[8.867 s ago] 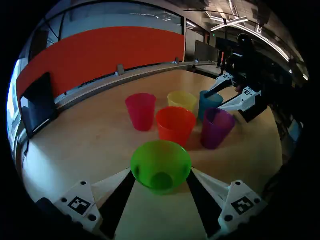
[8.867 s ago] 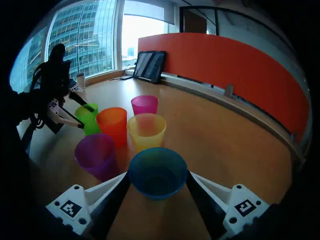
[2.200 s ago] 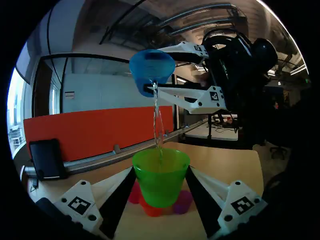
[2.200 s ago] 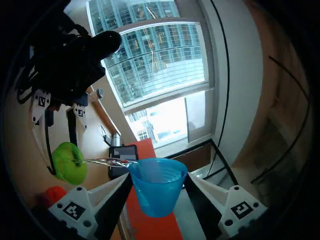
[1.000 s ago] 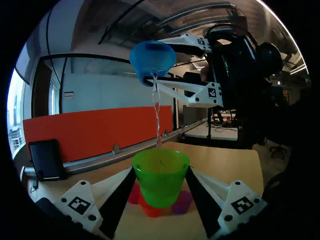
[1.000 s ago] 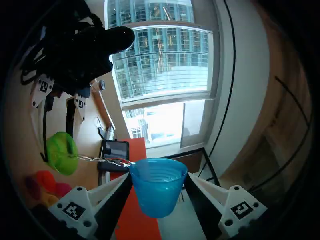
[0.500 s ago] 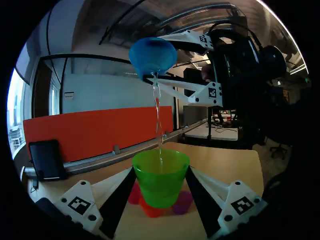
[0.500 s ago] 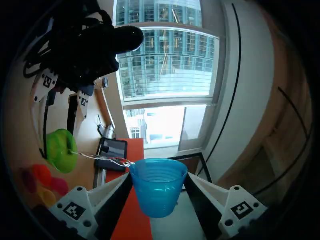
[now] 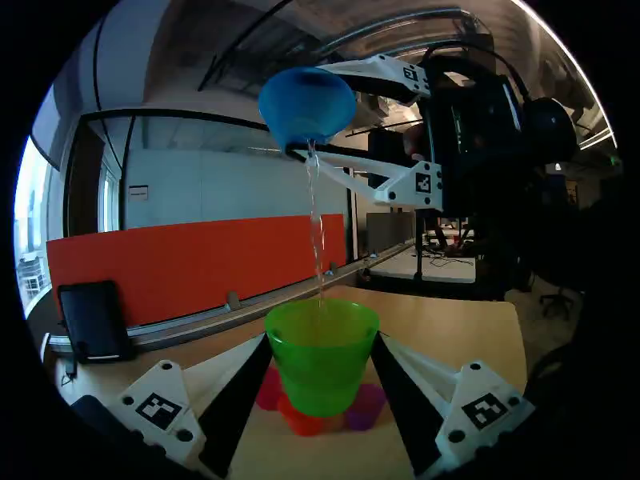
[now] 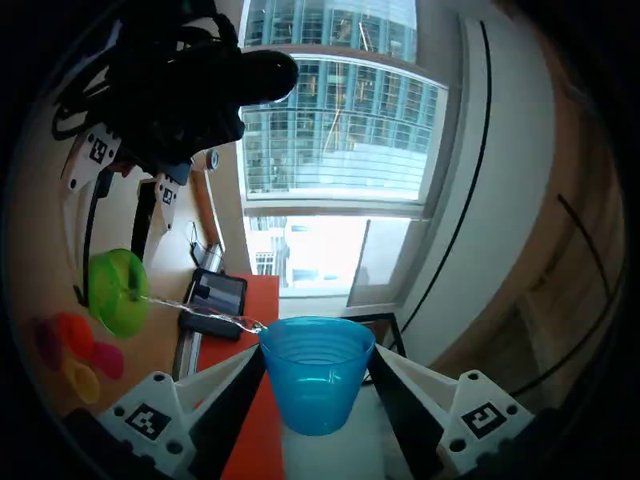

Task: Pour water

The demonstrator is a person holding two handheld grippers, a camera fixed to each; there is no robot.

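Left gripper view: table, orange wall

The pale wooden bench carries a tight cluster of plastic cups standing together: a pink cup, an orange cup and a purple cup, each partly hidden in the left gripper view. In the right gripper view a yellow cup sits just beside them. Well apart from the cluster, at the bench's far edge, stands a dark tablet, apparently propped up; its foot is hard to make out.
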